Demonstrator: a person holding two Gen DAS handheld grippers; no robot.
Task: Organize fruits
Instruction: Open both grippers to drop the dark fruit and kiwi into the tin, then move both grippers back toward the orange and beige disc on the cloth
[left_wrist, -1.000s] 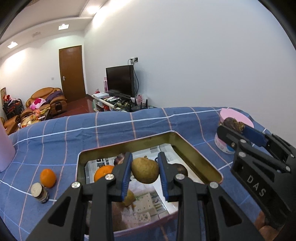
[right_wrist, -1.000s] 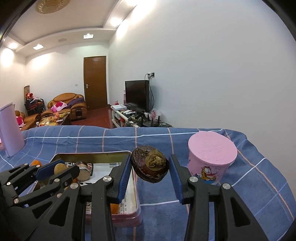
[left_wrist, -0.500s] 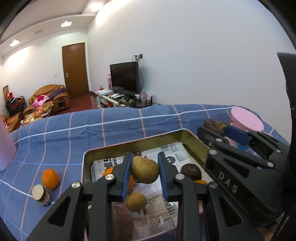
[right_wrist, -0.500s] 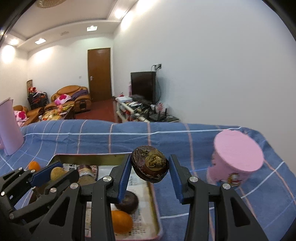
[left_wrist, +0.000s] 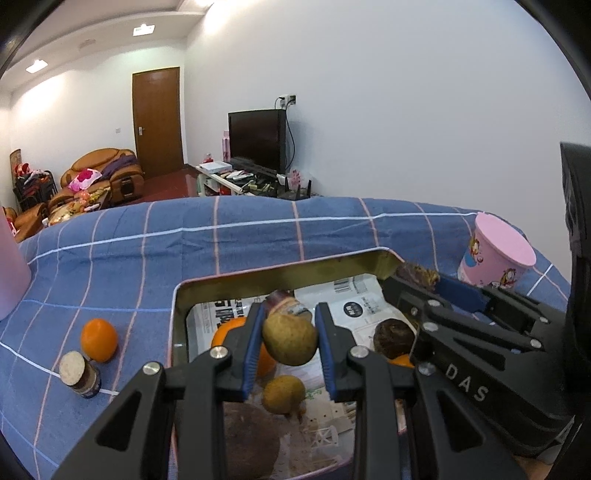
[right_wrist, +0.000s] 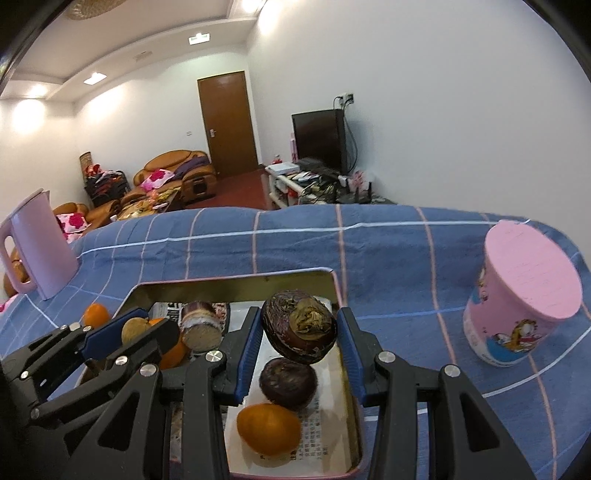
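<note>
1. Two fruits are in the air over the tray (left_wrist: 280, 280): the left gripper (left_wrist: 290, 341) is clamped on a small yellow-brown fruit (left_wrist: 290, 343), the right gripper (right_wrist: 299, 328) on a dark purple, wrinkled fruit (right_wrist: 299, 326), each pinched between blue pads.
2. Several fruits already lie on the newspaper lining the tray: an orange (right_wrist: 267, 428) and a dark round fruit (right_wrist: 288, 384) under the right gripper, a second yellow-brown fruit (left_wrist: 283, 394) and another orange (left_wrist: 232, 332) under the left one, plus a large brown round fruit (left_wrist: 251, 439) at the near edge.
3. One orange (left_wrist: 99, 339) sits outside the tray on the blue checked cloth (left_wrist: 258, 236), just beside a small cork-topped jar (left_wrist: 79, 374); by the look of it, that orange and the two held fruits are what is left to place.
4. Much of the tray floor is hidden behind the two grippers, so a full count is not possible.
5. A cut, stump-like piece (right_wrist: 201, 328) at the tray's far end is hard to identify.
6. Neither the pink cup (right_wrist: 524, 295) nor the pink kettle (right_wrist: 37, 251) shows its contents, and the person's hands are out of view.
</note>
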